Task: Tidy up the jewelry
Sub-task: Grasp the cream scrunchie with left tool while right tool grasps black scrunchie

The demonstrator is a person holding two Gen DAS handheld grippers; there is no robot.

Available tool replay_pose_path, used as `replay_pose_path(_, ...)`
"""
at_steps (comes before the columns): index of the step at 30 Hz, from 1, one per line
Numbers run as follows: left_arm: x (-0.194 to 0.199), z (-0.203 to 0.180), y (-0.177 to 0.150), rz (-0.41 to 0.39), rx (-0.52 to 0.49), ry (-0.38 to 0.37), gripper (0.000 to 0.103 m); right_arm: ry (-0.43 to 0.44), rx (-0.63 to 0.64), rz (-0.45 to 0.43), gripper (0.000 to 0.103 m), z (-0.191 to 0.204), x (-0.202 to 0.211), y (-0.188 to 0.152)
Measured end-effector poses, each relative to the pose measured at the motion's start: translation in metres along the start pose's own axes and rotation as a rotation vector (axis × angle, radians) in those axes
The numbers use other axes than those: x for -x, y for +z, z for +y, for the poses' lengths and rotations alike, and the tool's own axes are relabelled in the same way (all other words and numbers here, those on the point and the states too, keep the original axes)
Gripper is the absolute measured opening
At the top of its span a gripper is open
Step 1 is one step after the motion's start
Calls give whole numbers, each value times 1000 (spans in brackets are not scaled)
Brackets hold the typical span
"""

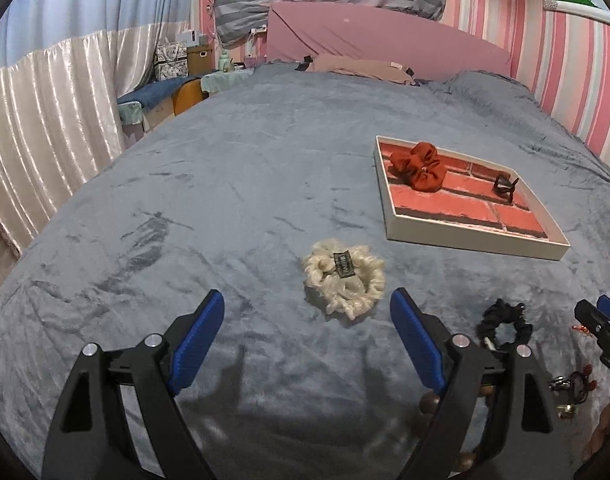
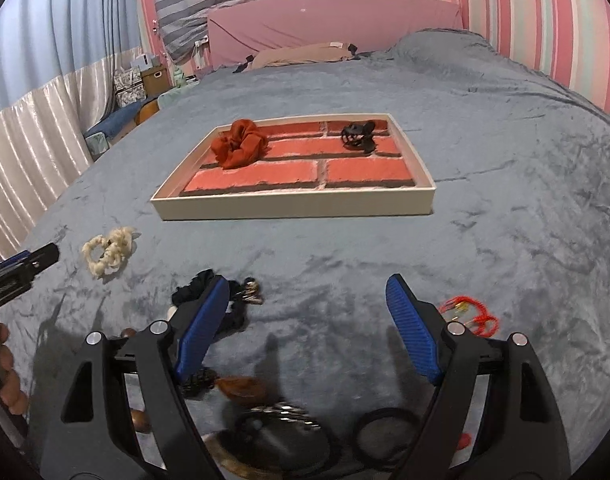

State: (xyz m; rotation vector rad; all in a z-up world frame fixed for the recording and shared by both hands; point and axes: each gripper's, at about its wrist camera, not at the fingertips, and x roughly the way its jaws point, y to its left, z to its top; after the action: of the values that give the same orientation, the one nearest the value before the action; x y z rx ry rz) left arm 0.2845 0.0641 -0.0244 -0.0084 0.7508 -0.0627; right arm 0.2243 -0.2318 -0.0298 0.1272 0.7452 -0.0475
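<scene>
A white tray point(image 1: 473, 246) with a red brick-pattern floor lies on the bed; it holds a red scrunchie point(image 1: 419, 165) and a black claw clip point(image 1: 505, 186). The tray point(image 2: 293, 205), red scrunchie point(image 2: 239, 143) and clip point(image 2: 359, 135) also show in the right wrist view. A cream scrunchie point(image 1: 345, 282) lies just ahead of my open, empty left gripper point(image 1: 307, 304). My right gripper point(image 2: 307, 288) is open and empty above the blanket, a black scrunchie point(image 2: 197, 286) by its left finger, red cord pieces point(image 2: 475, 314) to its right. Hair ties and beads lie under it.
The grey blanket point(image 1: 225, 184) covers the bed. A pink headboard point(image 1: 385, 36) and pillow stand at the far end. Curtains and a bedside stand point(image 1: 165, 92) are on the left. A black scrunchie point(image 1: 505, 324) and small trinkets point(image 1: 573, 384) lie right of my left gripper.
</scene>
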Motion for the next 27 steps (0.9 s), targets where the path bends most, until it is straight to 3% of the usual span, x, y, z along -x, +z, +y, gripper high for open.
replay_pose_path(11,-32,17,11,26,-9,0,83,-36,-11,97,79,21,-29,-3)
replay_pose_path(27,-70,17,16,59,-51,-5,83,-98,-21,146,77,40,-56,-4)
